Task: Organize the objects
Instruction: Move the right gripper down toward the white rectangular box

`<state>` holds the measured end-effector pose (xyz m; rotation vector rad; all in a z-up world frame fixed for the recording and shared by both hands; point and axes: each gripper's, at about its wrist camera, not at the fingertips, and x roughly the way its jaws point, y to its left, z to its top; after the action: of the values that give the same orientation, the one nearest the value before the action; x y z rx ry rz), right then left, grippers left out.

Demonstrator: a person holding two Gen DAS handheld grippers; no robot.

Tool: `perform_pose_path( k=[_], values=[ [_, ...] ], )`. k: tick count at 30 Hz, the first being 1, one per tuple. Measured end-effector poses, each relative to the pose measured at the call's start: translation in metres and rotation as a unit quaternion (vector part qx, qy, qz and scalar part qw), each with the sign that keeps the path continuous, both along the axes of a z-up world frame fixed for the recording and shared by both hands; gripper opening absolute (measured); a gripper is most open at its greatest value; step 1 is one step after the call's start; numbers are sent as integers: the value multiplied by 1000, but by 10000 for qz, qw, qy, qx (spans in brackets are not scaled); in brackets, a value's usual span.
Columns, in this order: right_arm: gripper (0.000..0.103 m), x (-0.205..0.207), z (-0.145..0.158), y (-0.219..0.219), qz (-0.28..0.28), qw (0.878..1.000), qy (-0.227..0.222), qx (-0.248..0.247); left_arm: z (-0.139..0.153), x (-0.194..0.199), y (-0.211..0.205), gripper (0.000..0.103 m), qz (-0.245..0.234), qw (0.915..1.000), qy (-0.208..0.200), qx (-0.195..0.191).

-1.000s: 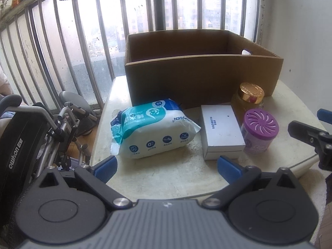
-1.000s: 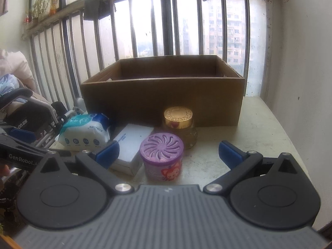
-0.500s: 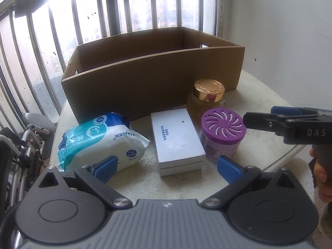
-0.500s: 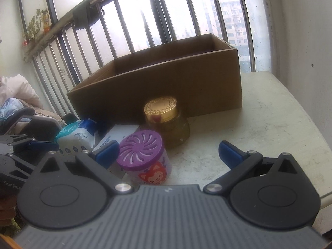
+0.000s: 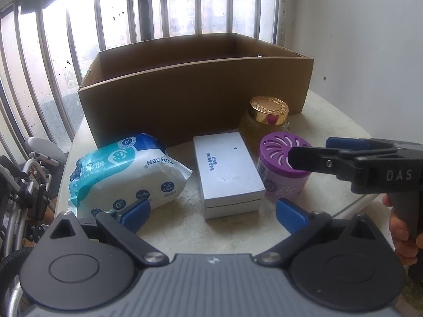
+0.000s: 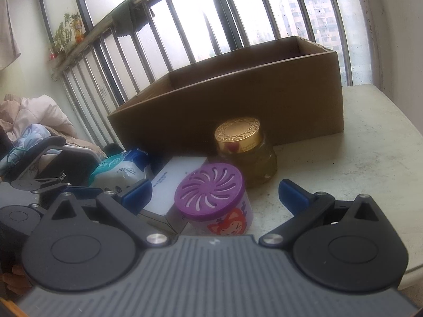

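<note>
Wipes pack [image 5: 127, 174]: we find it leftmost on the surface [image 5: 330, 121], larger in the left wrist view than half a second ago.
Left claw [image 5: 211, 211]: we hold it open and empty, now low and close before the white box [image 5: 227, 169].
White box: between the pack and the purple-lidded tub [image 6: 214, 198], touching neither that we can tell.
Cardboard box [image 5: 195, 89]: open-topped, behind all four items; its inside is hidden from us.
Gold-lidded jar [image 6: 244, 150]: just behind the tub, beside the cardboard wall.
Right claw [image 6: 215, 192]: spread wide, empty; we have brought it nearer, and the tub now sits between its fingers, untouched.
</note>
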<state>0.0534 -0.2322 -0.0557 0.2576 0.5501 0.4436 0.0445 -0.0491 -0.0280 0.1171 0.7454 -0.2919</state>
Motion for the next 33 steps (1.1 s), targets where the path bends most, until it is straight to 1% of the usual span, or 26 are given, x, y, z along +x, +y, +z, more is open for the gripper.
perform_pose_path(
  k=[3,7,11,13,15,16,18,20,23,28,33],
  values=[
    [102,-1,0,8,25,9999,4,-109,-2,-2,4,101,18,10000,-9,-76],
    [101,-3,-1,20,-3,9990,-91,-439,-6,0,7,101,6,9999,72,-132],
    [93,-1,-5,26,-93,9973,-136,-710,-9,1,6,101,-28,9998,106,-160],
    [90,2,-7,27,-90,9968,-104,-785,-10,0,4,101,-45,9999,89,-127],
    [83,5,-11,28,-95,9961,-51,-874,-11,0,2,101,-94,9999,87,-111],
    [82,6,-12,28,-104,9959,-37,-902,-11,0,1,101,-118,9998,96,-109],
    [79,7,-15,27,-108,9957,-15,-915,-13,0,-2,101,-166,9997,119,-102],
    [77,7,-17,23,-182,9952,-27,-959,-15,1,-5,101,-208,9997,137,-82],
    [77,8,-18,12,-278,9952,-18,-943,-17,2,-9,101,-271,9995,162,-68],
    [77,13,-20,-10,-624,9935,-16,-955,-19,5,-14,101,-335,9992,216,-68],
    [79,16,-22,-33,-863,9936,101,-719,-20,8,-16,101,-348,9991,223,-48]
  ],
)
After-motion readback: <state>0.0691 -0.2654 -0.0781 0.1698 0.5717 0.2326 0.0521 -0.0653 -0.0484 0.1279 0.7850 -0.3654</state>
